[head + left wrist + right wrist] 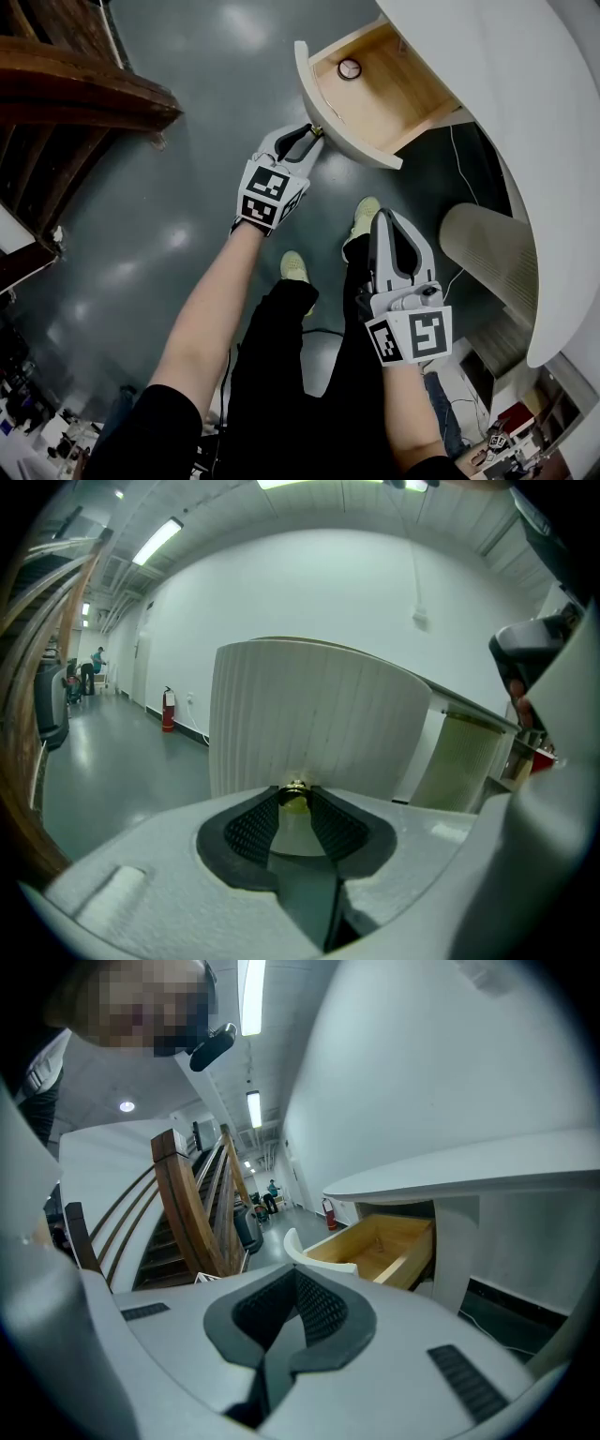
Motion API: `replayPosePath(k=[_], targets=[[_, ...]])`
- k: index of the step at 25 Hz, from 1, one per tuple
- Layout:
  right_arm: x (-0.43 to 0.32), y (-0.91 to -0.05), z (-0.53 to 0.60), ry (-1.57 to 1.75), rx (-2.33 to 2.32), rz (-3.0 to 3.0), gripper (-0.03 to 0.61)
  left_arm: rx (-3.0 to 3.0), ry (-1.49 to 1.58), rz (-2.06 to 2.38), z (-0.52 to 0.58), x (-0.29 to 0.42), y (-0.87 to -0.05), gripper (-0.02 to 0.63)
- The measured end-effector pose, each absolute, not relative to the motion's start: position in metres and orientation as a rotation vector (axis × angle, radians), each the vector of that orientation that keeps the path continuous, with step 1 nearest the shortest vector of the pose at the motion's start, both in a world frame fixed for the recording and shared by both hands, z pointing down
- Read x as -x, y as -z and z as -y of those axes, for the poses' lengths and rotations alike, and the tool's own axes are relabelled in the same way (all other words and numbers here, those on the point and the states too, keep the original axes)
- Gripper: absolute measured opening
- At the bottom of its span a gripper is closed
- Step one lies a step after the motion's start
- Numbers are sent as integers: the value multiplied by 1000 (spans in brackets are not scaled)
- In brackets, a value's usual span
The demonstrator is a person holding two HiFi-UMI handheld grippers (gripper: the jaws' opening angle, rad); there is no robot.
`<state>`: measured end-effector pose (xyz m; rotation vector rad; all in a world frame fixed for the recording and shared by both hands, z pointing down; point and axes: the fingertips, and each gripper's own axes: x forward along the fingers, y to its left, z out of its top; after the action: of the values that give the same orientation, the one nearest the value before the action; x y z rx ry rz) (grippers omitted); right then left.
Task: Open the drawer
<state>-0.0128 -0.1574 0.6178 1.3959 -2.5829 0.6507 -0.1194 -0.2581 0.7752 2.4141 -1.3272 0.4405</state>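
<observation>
Left gripper (314, 132) is pinching the open drawer's (307, 86) front-edge knob (294, 789); right gripper (383, 218), seemingly closed and empty, is hovering over open floor (187, 122).

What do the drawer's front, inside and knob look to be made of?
Drawer front: white, matt, finely ribbed; probably painted or laminated board.
Drawer inside: warm tan, wood-like surface; perhaps plywood or veneer.
Knob: small, with a yellowish shine; looks like brass-finished metal.

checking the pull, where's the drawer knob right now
Head view, upper middle: the brass drawer knob sits on the curved white front of the open drawer, pinched at the tips of the left gripper.
</observation>
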Motion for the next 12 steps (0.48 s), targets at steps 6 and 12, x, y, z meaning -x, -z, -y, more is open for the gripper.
replayPosePath(k=[6,12], targets=[[12,-609,156,-646,-1405,2581,14,-2389,-446,1339,255,122,-769,109],[14,-589,160,-636,-1403,2580,14,-2377,-394,1330,245,124,-731,109]])
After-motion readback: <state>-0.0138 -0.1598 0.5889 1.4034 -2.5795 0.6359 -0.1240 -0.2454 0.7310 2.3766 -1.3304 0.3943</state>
